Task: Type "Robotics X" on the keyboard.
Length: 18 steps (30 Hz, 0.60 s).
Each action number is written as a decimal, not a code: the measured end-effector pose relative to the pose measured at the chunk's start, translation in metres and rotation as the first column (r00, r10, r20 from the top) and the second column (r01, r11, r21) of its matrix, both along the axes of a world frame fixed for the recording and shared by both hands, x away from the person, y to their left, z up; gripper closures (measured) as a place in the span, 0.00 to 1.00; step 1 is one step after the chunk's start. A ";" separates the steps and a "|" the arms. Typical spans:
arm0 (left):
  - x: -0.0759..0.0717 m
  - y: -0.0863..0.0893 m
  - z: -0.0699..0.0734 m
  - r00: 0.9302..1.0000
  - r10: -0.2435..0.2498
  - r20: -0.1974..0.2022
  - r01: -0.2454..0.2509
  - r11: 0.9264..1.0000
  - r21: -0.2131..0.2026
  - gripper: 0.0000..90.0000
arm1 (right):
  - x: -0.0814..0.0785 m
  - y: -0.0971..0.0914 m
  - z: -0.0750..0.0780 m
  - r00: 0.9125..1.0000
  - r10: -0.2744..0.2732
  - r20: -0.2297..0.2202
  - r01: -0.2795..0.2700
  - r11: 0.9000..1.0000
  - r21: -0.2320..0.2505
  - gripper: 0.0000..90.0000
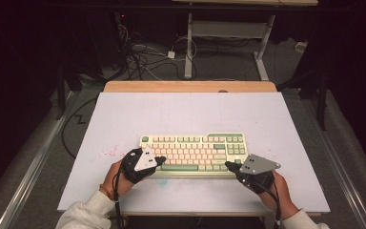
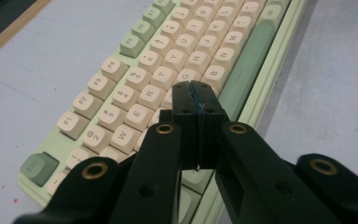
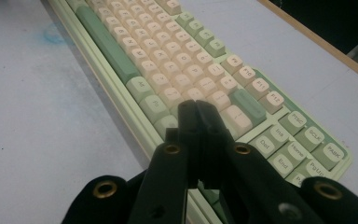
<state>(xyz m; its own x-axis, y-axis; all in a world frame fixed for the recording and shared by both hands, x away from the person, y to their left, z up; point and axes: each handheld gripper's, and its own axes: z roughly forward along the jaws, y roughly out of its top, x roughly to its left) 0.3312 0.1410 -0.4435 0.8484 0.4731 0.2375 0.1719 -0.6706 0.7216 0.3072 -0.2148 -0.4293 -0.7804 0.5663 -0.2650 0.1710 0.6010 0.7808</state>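
Observation:
A pale green keyboard (image 1: 193, 149) with cream and green keys lies across the middle of the white table. My left gripper (image 1: 161, 160) is shut with nothing in it, and its tips hover over the keyboard's lower left keys. In the left gripper view the closed jaws (image 2: 195, 95) sit above the letter rows of the keyboard (image 2: 135, 70), near the green space bar (image 2: 247, 70). My right gripper (image 1: 228, 165) is shut and empty at the keyboard's lower right corner. In the right gripper view its tips (image 3: 193, 109) stand over the bottom-row keys of the keyboard (image 3: 168, 56).
The white table top (image 1: 124, 119) has a wooden strip (image 1: 190, 86) along its far edge and red specks (image 1: 109, 152) left of the keyboard. A faint blue smudge (image 3: 53, 33) marks the surface in front of the keyboard. Cables (image 1: 143, 57) lie on the floor beyond.

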 end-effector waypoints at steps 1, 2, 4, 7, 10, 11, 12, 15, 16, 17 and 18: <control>0.001 -0.001 -0.001 1.000 -0.003 -0.001 0.003 1.000 0.003 0.97 | 0.000 0.000 0.000 1.000 -0.001 -0.001 0.001 1.000 -0.001 1.00; 0.001 -0.003 -0.001 1.000 -0.005 -0.004 0.005 1.000 0.003 0.97 | 0.000 0.000 0.000 1.000 -0.001 -0.003 0.001 1.000 -0.002 1.00; 0.003 -0.006 -0.002 1.000 -0.011 -0.009 0.011 1.000 0.009 0.97 | 0.000 0.000 -0.001 1.000 0.001 -0.004 -0.001 1.000 -0.004 1.00; 0.005 -0.011 -0.004 1.000 -0.017 -0.015 0.018 1.000 0.020 0.97 | 0.001 0.001 -0.001 1.000 0.003 -0.007 -0.003 1.000 -0.005 1.00; 0.008 -0.014 -0.005 1.000 -0.018 -0.017 0.018 0.999 0.029 0.97 | 0.001 0.001 -0.002 1.000 0.004 -0.008 -0.004 1.000 -0.007 1.00; 0.009 -0.014 -0.006 1.000 -0.017 -0.018 0.017 0.999 0.031 0.97 | 0.001 0.001 -0.002 1.000 0.005 -0.009 -0.005 1.000 -0.006 1.00; 0.009 -0.014 -0.007 1.000 -0.013 -0.021 0.014 0.999 0.030 0.97 | 0.001 0.001 -0.002 1.000 0.007 -0.009 -0.007 1.000 -0.008 1.00; 0.012 -0.015 -0.008 1.000 -0.009 -0.027 0.010 0.999 0.032 0.97 | 0.000 0.002 -0.002 1.000 0.007 -0.013 -0.007 1.000 -0.010 1.00; 0.012 -0.015 -0.009 1.000 -0.010 -0.029 0.011 0.999 0.034 0.97 | 0.001 0.002 -0.002 1.000 0.006 -0.012 -0.007 1.000 -0.011 1.00; 0.013 -0.016 -0.009 1.000 -0.010 -0.029 0.011 0.999 0.036 0.97 | 0.001 0.002 -0.002 1.000 0.006 -0.013 -0.006 1.000 -0.010 1.00; 0.013 -0.017 -0.009 1.000 -0.011 -0.029 0.013 0.999 0.039 0.97 | 0.001 0.002 -0.002 1.000 0.007 -0.013 -0.007 1.000 -0.010 1.00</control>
<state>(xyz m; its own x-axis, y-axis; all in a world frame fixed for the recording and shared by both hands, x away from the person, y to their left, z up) 0.3445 0.1245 -0.4528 0.8607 0.4538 0.2306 0.1842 -0.7001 0.6899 0.3078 -0.2130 -0.4316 -0.7878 0.5582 -0.2604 0.1770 0.6100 0.7723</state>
